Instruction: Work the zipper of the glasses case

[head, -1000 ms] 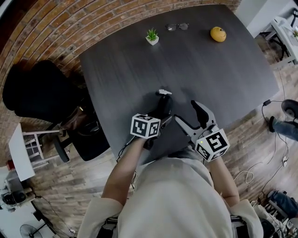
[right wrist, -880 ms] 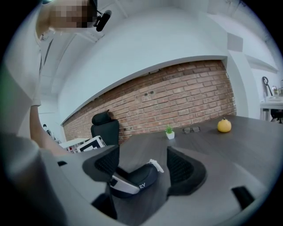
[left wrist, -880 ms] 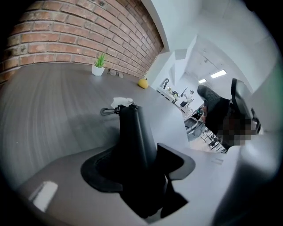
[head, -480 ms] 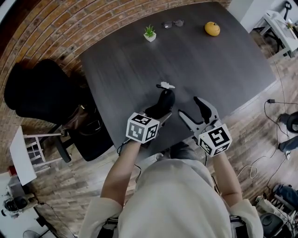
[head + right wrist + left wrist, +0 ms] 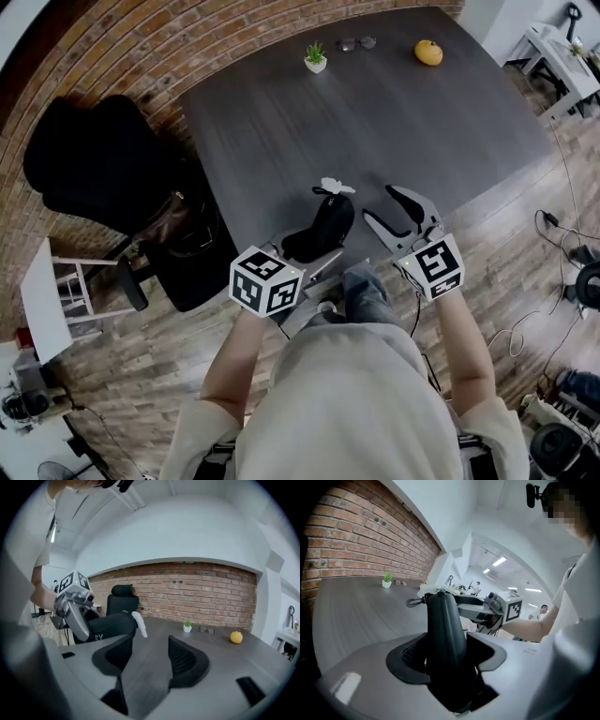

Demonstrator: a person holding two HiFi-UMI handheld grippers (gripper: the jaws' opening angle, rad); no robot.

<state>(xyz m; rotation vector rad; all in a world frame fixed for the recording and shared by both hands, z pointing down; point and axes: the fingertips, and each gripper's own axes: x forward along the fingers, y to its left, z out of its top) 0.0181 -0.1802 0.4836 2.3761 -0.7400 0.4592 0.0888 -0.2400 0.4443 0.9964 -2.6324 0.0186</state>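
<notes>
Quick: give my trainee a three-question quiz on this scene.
1. True or false: the right gripper holds the glasses case.
2. In the head view, which lies farthest right along the table's far edge? A potted plant, B eyeglasses, C yellow fruit.
3. Fill in: the case is clamped in the ____ gripper.
Key: 1 false: its jaws stand apart and empty, though they have just been closing. 2 C. 3 left gripper, whose jaws just closed slightly further on it.

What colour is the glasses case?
The glasses case is black, clearest in the left gripper view.
</notes>
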